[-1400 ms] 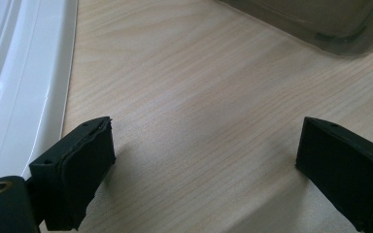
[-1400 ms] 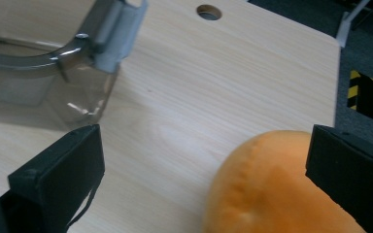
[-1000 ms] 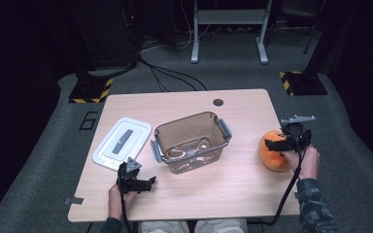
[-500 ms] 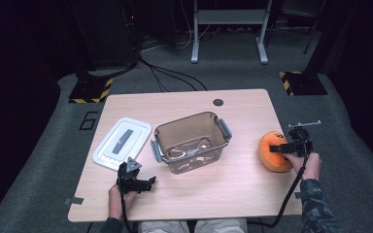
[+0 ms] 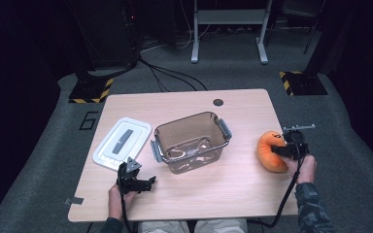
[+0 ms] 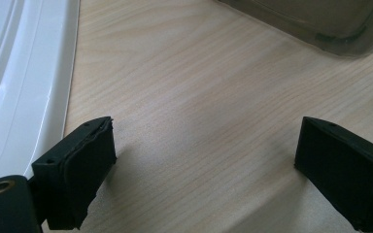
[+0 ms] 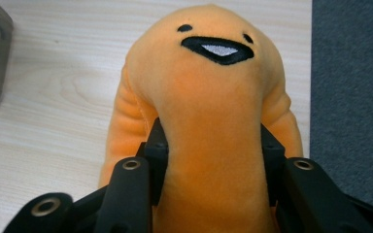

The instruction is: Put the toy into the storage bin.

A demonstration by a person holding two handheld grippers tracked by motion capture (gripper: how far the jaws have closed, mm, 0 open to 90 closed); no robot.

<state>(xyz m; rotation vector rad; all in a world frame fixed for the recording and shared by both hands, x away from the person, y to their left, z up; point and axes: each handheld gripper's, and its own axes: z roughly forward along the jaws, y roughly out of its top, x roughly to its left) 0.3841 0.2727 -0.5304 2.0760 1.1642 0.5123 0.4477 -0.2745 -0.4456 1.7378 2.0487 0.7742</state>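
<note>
Only one readable mark: a large digit "6" (image 5: 89, 120), dark on the grey floor left of the table (image 5: 184, 104). No other lettering legible anywhere.

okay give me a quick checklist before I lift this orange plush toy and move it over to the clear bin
1. Right gripper closed on the orange plush toy: ok, jaws press its sides.
2. Grip firm enough to lift: cannot tell.
3. Clear bin open: ok, white lid lies beside it.
4. Bin has room: ok, looks mostly empty.
5. Left gripper out of the way: ok, open, low over the table near the lid.
</note>
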